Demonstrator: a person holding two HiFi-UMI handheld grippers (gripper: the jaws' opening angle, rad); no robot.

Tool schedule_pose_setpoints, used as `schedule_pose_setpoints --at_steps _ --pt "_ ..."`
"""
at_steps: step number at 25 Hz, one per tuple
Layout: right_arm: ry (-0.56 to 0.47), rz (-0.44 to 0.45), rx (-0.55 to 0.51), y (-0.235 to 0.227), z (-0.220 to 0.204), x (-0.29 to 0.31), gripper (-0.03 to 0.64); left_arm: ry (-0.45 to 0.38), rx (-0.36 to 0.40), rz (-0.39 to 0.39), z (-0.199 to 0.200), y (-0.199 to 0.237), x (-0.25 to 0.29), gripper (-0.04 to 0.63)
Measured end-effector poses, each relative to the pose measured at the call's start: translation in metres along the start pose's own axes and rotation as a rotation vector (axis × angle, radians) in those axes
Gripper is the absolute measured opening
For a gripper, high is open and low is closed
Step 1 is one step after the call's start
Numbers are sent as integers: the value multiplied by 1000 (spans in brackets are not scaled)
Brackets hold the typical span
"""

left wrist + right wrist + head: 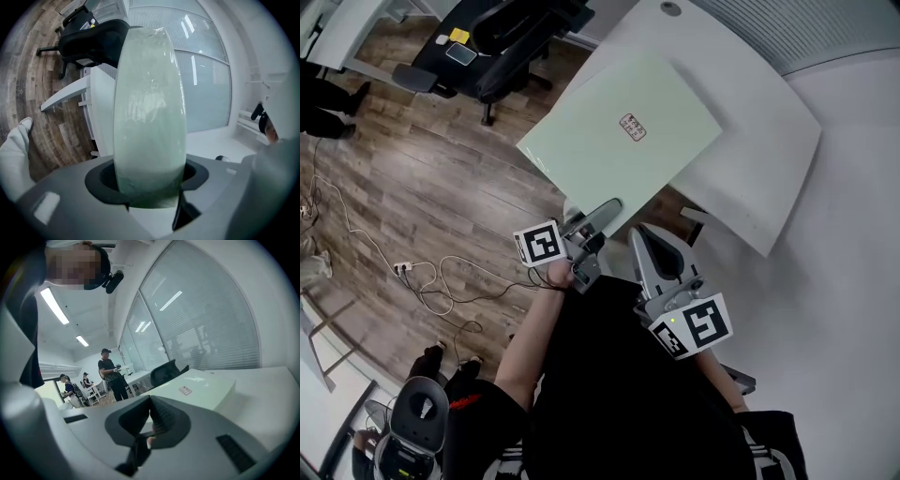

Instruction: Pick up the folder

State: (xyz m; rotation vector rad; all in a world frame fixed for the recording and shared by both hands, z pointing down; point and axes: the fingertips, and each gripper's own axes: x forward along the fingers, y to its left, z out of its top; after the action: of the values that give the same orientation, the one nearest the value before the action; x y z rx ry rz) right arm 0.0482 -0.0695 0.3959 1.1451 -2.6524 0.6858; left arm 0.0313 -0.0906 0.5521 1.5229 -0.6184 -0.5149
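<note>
A pale green folder (619, 141) with a small label hangs in the air over the near corner of the white table (759, 141). My left gripper (602, 214) is shut on the folder's near edge. In the left gripper view the folder (147, 117) runs edge-on between the jaws (147, 187) and bulges upward. My right gripper (642, 239) sits just right of the left one, below the folder's edge, apart from it. Its jaws meet with nothing between them (150, 399). In the right gripper view the folder (197, 392) lies ahead of that gripper.
A black office chair (506, 47) stands on the wood floor beyond the folder. Loose cables (431, 281) trail over the floor at the left. Several people (110, 373) stand far off in the room. A glass wall with blinds (211, 324) runs behind the table.
</note>
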Motion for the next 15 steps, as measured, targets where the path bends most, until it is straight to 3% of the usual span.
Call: schedule_pose_setpoints --at_steps 5,15 --pt "-30 21 -26 11 10 -8 -2 -52 -30 -22 -2 -35 -16 279" --pt "-85 31 -55 12 19 -20 -2 -133 3 -60 5 -79 -33 279"
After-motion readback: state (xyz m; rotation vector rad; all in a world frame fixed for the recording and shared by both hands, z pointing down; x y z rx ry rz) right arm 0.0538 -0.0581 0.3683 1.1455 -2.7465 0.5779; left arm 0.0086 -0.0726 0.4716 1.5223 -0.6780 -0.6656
